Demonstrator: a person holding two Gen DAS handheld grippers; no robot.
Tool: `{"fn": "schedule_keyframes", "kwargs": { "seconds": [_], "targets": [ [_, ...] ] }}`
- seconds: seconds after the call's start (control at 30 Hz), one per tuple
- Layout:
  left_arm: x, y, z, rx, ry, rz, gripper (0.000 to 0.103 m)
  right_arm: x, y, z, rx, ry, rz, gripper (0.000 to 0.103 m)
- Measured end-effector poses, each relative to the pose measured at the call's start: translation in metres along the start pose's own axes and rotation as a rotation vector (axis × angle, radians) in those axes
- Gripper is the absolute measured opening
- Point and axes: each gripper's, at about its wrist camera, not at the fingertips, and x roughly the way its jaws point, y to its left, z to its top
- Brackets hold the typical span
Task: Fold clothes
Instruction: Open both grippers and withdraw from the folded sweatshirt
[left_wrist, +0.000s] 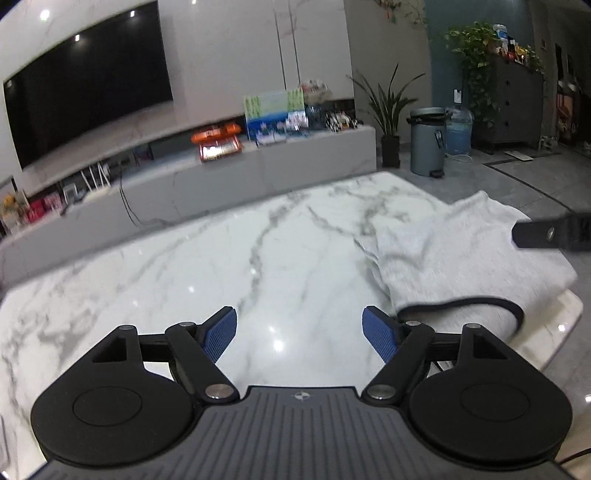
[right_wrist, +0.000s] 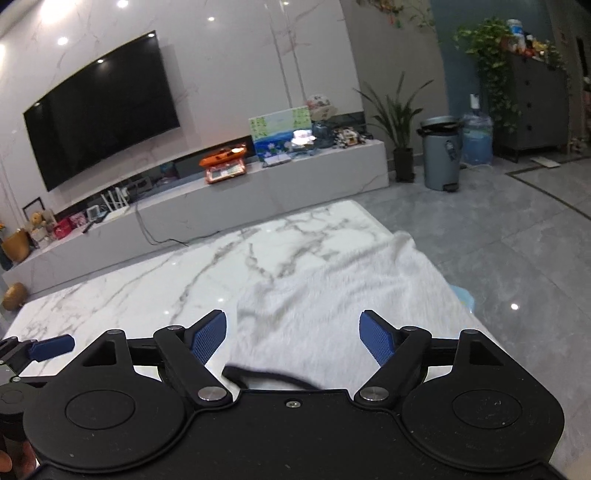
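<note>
A white fuzzy garment (left_wrist: 458, 258) with a dark-trimmed neckline lies folded on the right part of the white marble table (left_wrist: 221, 266). My left gripper (left_wrist: 300, 332) is open and empty above bare marble, just left of the garment's neckline. My right gripper (right_wrist: 293, 334) is open and empty, hovering over the garment (right_wrist: 351, 295), whose dark neckline trim (right_wrist: 266, 376) lies just in front of it. One right finger shows at the right edge of the left wrist view (left_wrist: 546, 232). The left gripper's blue pad shows at the left edge of the right wrist view (right_wrist: 51, 347).
Beyond the table stands a low grey TV bench (right_wrist: 258, 192) with toys and a painting, and a wall TV (right_wrist: 103, 122). A potted plant (right_wrist: 399, 122), grey bin (right_wrist: 441, 155) and water jug (right_wrist: 476, 140) stand on the tiled floor at right.
</note>
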Motion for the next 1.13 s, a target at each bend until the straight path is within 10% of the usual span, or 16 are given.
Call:
{"fn": "schedule_keyframes", "kwargs": {
  "seconds": [1.13],
  "targets": [
    [-0.004, 0.005, -0.024, -0.073, 0.098, -0.031, 0.074, 0.005, 0.022, -0.044, -0.055, 0.023, -0.028, 0.077]
  ]
}}
